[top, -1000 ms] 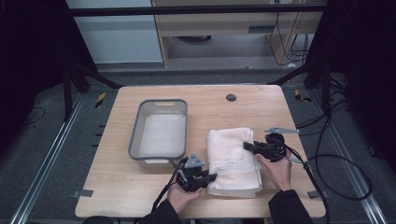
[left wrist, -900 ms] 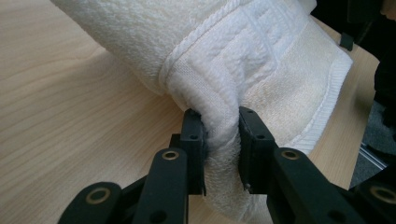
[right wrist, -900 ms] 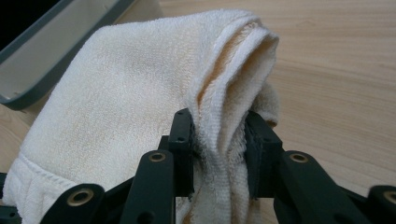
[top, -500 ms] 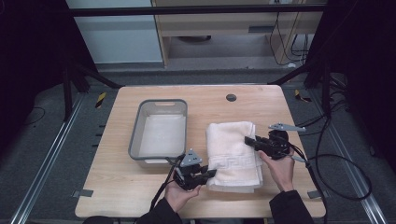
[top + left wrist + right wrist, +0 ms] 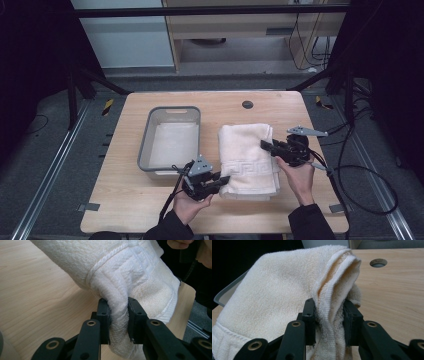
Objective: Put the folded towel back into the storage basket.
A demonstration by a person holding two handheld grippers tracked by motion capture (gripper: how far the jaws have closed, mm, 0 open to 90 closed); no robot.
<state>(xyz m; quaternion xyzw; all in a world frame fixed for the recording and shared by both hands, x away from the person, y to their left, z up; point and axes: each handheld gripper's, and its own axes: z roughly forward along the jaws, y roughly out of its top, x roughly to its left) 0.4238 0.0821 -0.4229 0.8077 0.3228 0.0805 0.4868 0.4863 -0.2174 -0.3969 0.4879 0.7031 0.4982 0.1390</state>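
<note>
Lift step: left gripper (image 5: 223, 180) clamped towel (image 5: 248, 157) at its 7 o'clock corner, right gripper (image 5: 266, 146) clamped 3 o'clock edge; towel right of bin (image 5: 145, 150); next move probably needed level carry toward 9 o'clock

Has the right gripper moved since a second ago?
Yes. The right gripper, shut on the towel, has shifted up the high view toward the round hole in the table, lifting that towel edge.

Left gripper (image 5: 224, 180), right gripper (image 5: 265, 145): both clamped.
</note>
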